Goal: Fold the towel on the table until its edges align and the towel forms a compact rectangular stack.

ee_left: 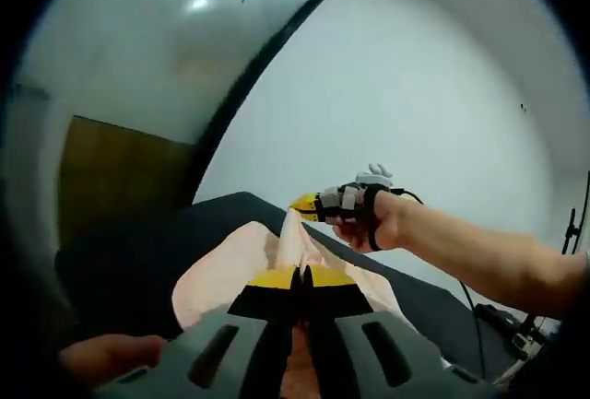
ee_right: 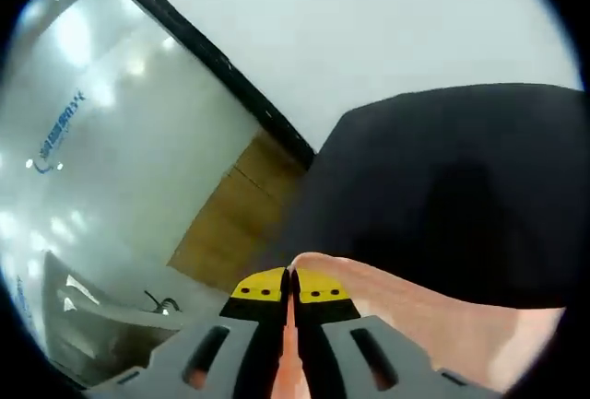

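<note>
A peach-pink towel (ee_left: 230, 270) lies across the dark table (ee_left: 147, 242). My left gripper (ee_left: 300, 277) has its yellow-tipped jaws shut on a towel edge close to the camera. Beyond it, my right gripper (ee_left: 309, 204), held in a person's hand (ee_left: 383, 224), pinches another part of the towel and lifts it into a raised ridge. In the right gripper view, my right gripper (ee_right: 290, 284) is shut on the towel (ee_right: 433, 321), which spreads to the lower right over the table (ee_right: 461, 178).
A brown wooden panel (ee_left: 111, 178) (ee_right: 240, 215) stands beyond the table's far edge, below a glossy wall. A white wall rises behind. Black cables (ee_left: 475, 311) hang off the table's right side. A person's other hand (ee_left: 111, 357) shows at lower left.
</note>
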Demonstrator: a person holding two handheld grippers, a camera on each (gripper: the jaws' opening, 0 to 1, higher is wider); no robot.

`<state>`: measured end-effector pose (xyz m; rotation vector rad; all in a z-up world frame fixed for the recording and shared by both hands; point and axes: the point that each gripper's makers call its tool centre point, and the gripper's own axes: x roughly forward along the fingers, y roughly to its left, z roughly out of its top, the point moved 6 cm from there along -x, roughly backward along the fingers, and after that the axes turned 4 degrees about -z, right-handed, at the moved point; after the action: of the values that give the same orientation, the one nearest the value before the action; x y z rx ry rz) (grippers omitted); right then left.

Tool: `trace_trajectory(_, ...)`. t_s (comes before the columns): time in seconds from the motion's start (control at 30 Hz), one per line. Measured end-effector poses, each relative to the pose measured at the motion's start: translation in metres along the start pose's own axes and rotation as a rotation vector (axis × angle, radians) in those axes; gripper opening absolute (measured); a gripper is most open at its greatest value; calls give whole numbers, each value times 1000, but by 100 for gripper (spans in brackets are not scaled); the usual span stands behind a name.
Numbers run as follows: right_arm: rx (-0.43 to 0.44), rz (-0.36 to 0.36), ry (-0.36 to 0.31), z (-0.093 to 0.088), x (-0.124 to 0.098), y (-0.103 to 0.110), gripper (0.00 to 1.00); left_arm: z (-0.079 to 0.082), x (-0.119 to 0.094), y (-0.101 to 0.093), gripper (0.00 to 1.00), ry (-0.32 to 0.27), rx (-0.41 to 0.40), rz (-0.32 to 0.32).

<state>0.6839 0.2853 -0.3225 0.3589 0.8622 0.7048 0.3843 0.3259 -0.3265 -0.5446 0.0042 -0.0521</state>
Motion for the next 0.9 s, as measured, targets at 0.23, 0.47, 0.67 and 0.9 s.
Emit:
trace_trajectory(0.23,36,-33,25,-14,33,1,1,2,-3,24,1,10,-9,47)
trace_trajectory(0.47,3,62,23,-20,32,9,21,1,-12,47,2,34,-117,65)
trace_trajectory(0.67,-20,148,22,-18,-12,8,28,0,-19,58,2,49,-176,65)
trace_trajectory(0.9,-297,423,-47,-99,-157,2,19,18,-41,92,3,15,-216,73)
